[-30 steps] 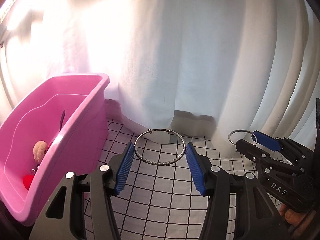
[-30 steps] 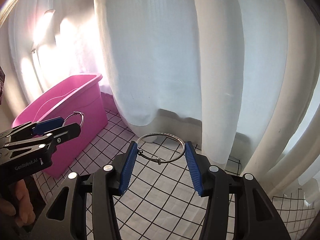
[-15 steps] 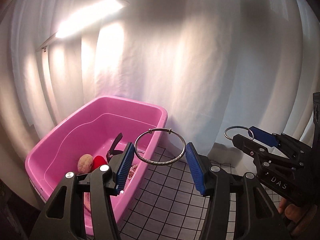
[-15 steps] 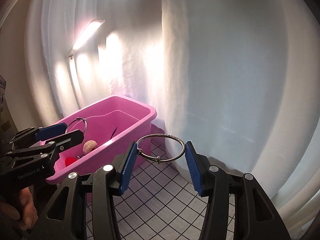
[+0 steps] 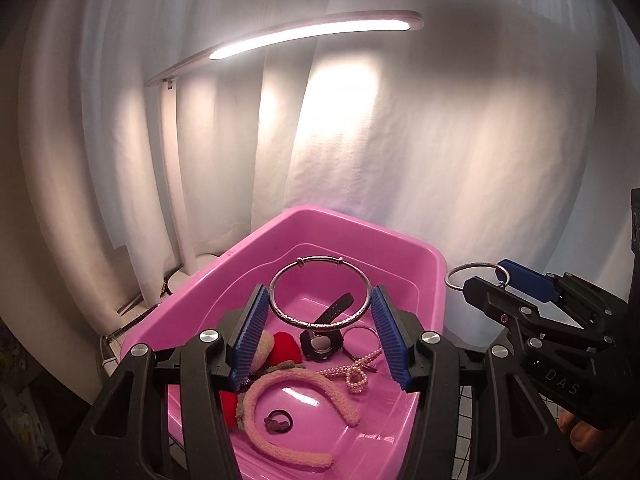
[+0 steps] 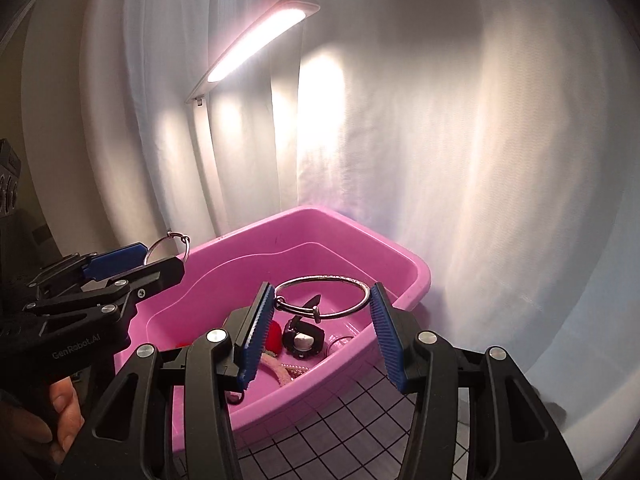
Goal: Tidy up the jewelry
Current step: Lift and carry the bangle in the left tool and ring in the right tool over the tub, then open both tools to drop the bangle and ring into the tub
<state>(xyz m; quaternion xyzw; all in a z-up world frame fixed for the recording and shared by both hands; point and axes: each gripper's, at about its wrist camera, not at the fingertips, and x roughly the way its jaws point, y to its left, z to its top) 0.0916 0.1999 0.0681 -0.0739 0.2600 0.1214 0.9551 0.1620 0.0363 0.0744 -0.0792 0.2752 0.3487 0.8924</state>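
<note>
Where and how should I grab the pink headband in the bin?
Judging by its pose, take the headband at the top of its arch, near the bin's middle, coming straight down from above. It lies flat as an open curve, so fingers can straddle the narrow band there. Its left end crowds the red item and the hair tie sits inside the arch. Both grippers are already holding bangles.

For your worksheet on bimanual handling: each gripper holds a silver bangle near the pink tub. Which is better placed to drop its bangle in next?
Left, probably. The left gripper holds its bangle over the tub; the right gripper sits nearer its rim.
</note>
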